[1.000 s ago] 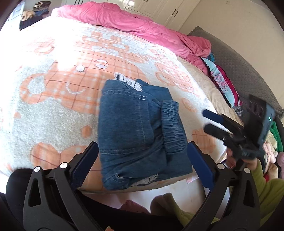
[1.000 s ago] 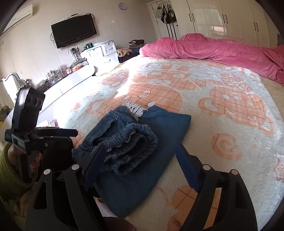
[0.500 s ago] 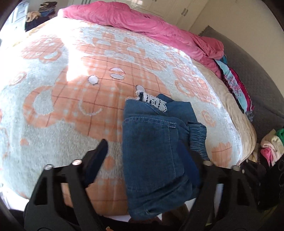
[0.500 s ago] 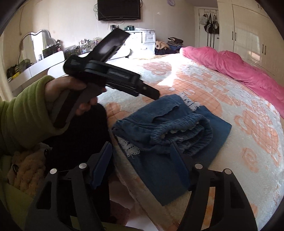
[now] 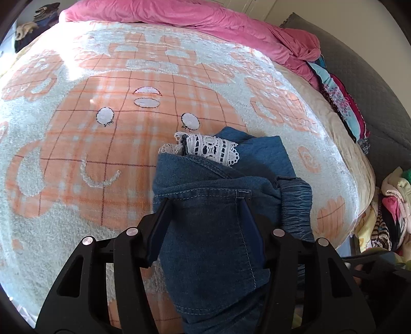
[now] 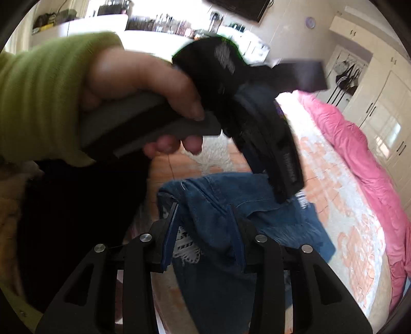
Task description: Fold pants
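Folded blue denim pants (image 5: 221,210) with white lace trim (image 5: 210,150) lie near the bed's front edge. My left gripper (image 5: 205,205) is shut on the pants, its fingers pinching the near folded layers. In the right wrist view my right gripper (image 6: 204,208) is shut on the pants (image 6: 231,221) at their near edge. The hand with the left gripper's body (image 6: 257,123) hovers blurred just above the pants in the right wrist view.
The bed carries an orange-and-white fluffy blanket (image 5: 90,144). A pink duvet (image 5: 205,23) lies along the far side, with colourful clothes (image 5: 341,105) by a grey headboard. A clothes pile (image 5: 393,205) sits right of the bed. White wardrobes (image 6: 380,102) stand behind.
Both grippers have moved in on the pants and closed on them; half a second ago both were open and short of the denim. The left hand has swung over the pants.
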The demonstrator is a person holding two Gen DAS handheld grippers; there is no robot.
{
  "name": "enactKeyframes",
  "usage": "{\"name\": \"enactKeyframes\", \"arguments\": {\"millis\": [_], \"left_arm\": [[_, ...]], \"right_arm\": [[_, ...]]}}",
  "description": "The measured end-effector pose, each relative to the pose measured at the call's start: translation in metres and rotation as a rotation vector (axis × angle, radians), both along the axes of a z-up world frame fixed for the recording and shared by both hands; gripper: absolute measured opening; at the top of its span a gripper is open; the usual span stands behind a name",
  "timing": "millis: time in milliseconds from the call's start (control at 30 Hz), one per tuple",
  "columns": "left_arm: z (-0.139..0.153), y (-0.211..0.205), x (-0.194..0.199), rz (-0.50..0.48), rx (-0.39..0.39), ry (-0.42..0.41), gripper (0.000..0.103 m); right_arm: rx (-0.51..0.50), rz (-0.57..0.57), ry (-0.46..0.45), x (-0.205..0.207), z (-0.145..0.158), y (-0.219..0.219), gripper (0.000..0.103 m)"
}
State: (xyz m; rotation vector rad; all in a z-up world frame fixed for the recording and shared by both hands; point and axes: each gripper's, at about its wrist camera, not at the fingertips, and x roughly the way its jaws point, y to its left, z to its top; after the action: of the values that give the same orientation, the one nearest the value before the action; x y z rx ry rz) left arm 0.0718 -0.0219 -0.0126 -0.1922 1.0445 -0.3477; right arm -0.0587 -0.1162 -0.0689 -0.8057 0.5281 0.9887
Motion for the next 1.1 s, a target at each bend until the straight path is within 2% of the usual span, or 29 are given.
{"name": "enactKeyframes", "arguments": {"millis": [33,67,133,200,367,500,600,700,833,867,933,1100], "left_arm": [[-0.001,0.000,0.001,-0.002,0.002,0.002,0.046],[-0.002,-0.001,0.002,-0.004,0.003,0.005,0.046],[-0.003,-0.001,0.003,-0.004,-0.002,0.007,0.048],[-0.003,-0.001,0.005,-0.009,-0.003,0.004,0.048],[-0.008,0.001,0.009,0.007,-0.027,-0.003,0.052],[-0.010,0.005,0.007,0.033,-0.054,-0.017,0.052],[-0.005,0.003,0.000,0.043,-0.047,-0.053,0.052],[0.001,0.000,-0.006,0.047,-0.046,-0.073,0.055],[0.010,0.000,-0.014,0.054,-0.040,-0.096,0.058],[0.012,0.000,-0.017,0.057,-0.040,-0.104,0.059],[0.018,-0.002,-0.022,0.059,-0.036,-0.118,0.062],[0.025,-0.004,-0.034,0.071,0.020,-0.149,0.062]], "right_arm": [[-0.001,0.008,0.042,0.005,-0.004,0.002,0.019],[0.002,0.018,0.080,0.007,-0.006,0.001,0.011],[-0.018,0.046,0.123,0.005,-0.006,-0.003,0.006],[-0.039,0.061,0.118,-0.001,-0.006,-0.011,0.005],[-0.020,0.039,0.173,0.006,-0.017,-0.018,0.005],[-0.010,0.025,0.178,0.008,-0.022,-0.012,0.008],[0.034,0.005,0.205,0.011,-0.012,-0.021,0.008],[0.104,-0.019,0.234,0.009,0.003,-0.031,0.016],[0.176,-0.032,0.205,0.000,0.027,-0.050,0.018],[0.189,-0.043,0.185,-0.003,0.031,-0.052,0.025],[0.220,-0.078,0.154,0.001,0.041,-0.060,0.030],[0.276,-0.124,0.155,0.015,0.052,-0.068,0.030]]}}
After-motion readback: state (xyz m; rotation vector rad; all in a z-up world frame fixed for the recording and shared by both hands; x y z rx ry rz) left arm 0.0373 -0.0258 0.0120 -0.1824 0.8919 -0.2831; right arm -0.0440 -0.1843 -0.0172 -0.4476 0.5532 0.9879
